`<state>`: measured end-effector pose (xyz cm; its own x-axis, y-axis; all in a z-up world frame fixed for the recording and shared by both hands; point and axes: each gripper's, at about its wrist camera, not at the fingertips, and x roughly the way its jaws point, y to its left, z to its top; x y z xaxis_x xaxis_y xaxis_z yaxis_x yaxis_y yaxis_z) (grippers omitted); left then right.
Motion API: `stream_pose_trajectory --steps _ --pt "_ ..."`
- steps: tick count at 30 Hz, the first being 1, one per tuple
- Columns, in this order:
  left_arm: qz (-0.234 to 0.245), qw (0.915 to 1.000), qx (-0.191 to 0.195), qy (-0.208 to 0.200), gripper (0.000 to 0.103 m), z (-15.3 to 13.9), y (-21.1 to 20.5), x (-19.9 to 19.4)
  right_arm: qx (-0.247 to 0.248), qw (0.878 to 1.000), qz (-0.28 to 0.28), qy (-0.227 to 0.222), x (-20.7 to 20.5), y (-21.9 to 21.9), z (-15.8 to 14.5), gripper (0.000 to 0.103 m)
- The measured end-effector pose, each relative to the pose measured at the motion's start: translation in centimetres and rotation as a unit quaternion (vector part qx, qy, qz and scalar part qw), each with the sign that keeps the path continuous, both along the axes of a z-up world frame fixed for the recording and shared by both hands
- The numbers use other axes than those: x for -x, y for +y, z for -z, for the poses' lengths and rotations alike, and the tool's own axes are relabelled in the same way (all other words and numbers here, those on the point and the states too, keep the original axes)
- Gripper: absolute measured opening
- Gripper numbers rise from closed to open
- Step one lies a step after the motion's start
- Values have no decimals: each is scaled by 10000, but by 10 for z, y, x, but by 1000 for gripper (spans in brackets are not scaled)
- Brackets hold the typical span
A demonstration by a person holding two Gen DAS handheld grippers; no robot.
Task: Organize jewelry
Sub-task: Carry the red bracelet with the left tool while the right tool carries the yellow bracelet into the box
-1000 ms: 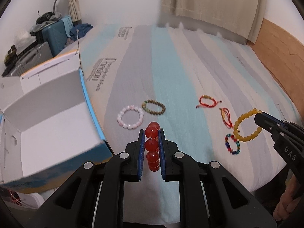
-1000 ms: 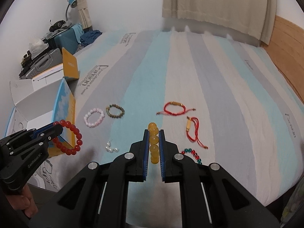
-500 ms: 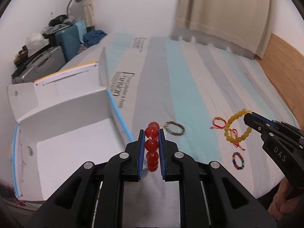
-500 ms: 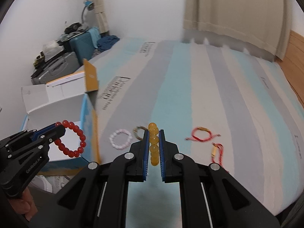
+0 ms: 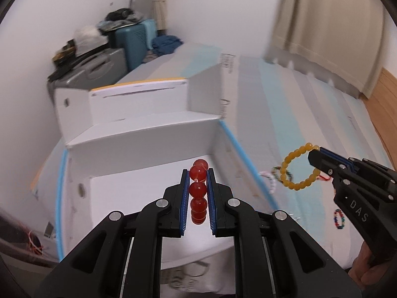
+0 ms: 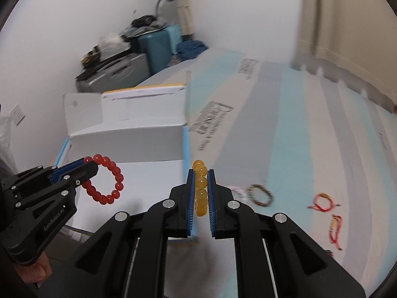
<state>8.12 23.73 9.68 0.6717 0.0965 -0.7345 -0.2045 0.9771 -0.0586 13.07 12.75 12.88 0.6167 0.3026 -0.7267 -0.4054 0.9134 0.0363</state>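
Bedroom; striped bed (image 6: 297,129), luggage piled in far corner. White cardboard box (image 5: 148,134) sits open at bed's left edge.

Left gripper (image 5: 197,193): jaws clamped on red bead bracelet (image 5: 198,191), held over the box interior. Right gripper (image 6: 201,193): jaws clamped on yellow bead bracelet (image 6: 200,188), beside the box, over its right wall.

Box floor looks bare where visible. Remaining on bed: brown bracelet (image 6: 260,195), red cord bracelets (image 6: 322,204), pink one, multicolour one (image 5: 339,219). Judged early stage; most pieces not yet boxed.
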Motion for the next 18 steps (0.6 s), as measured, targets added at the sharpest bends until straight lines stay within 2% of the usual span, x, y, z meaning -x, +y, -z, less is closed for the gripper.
stream_pose_trajectory --steps 8,18 --pt "-422 9988 111 215 13 21 58 15 170 9983 -417 367 -6 63 30 9" --pt "-756 9944 318 660 13 60 104 21 402 9928 -537 996 -27 100 71 9"
